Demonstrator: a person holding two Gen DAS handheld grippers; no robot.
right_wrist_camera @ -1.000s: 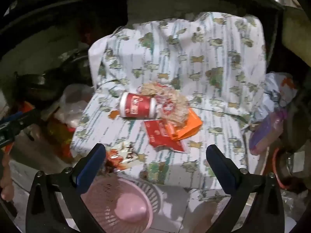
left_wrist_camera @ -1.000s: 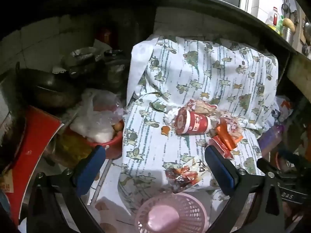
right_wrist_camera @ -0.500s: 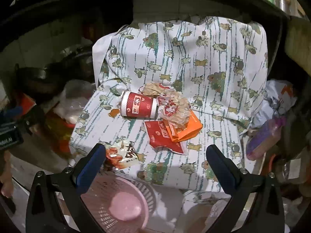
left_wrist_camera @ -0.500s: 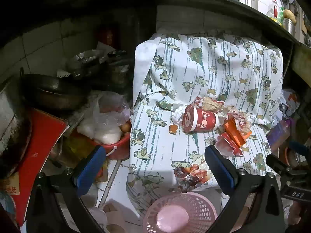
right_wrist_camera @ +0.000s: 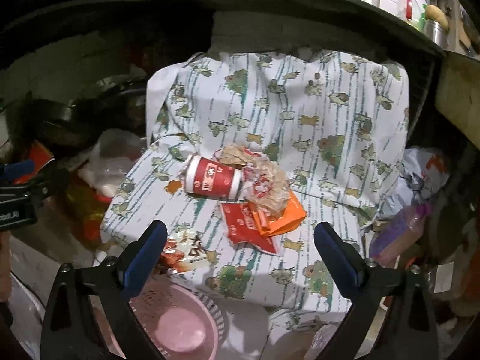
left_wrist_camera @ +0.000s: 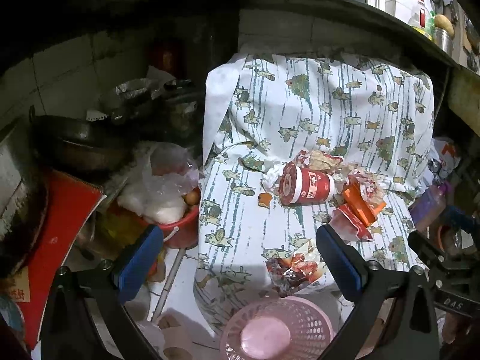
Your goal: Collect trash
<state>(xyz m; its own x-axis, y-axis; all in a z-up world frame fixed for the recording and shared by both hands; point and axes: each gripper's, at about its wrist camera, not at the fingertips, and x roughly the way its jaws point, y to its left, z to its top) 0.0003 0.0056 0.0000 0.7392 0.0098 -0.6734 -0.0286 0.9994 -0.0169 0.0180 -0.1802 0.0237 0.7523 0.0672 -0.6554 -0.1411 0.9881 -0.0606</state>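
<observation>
— Blue pads on both your claws, and what between them?

— Nothing. Your left claw [left_wrist_camera: 237, 265] is spread wide and empty, and so is your right claw [right_wrist_camera: 240, 258]; both hang above the pink basket [left_wrist_camera: 277, 330] at the bottom edge.

— Where's the trash?

— Past the basket, on the cloth [left_wrist_camera: 330, 111] printed with animals. Nearest you lies a crumpled red-and-white wrapper [left_wrist_camera: 292, 271] at the cloth's front edge. Farther in, the red paper cup [right_wrist_camera: 211, 181] lies on its side, a crinkled clear wrapper [right_wrist_camera: 265, 189] touching its base, orange and red packets [right_wrist_camera: 264, 222] just in front.

— Do the views differ?

— Your left view alone shows the red bucket [left_wrist_camera: 181, 229] holding plastic bags left of the cloth, and the dark pan [left_wrist_camera: 78, 147] beyond it. Your right view shows the purple bag [right_wrist_camera: 399, 234] on the right more fully.
</observation>
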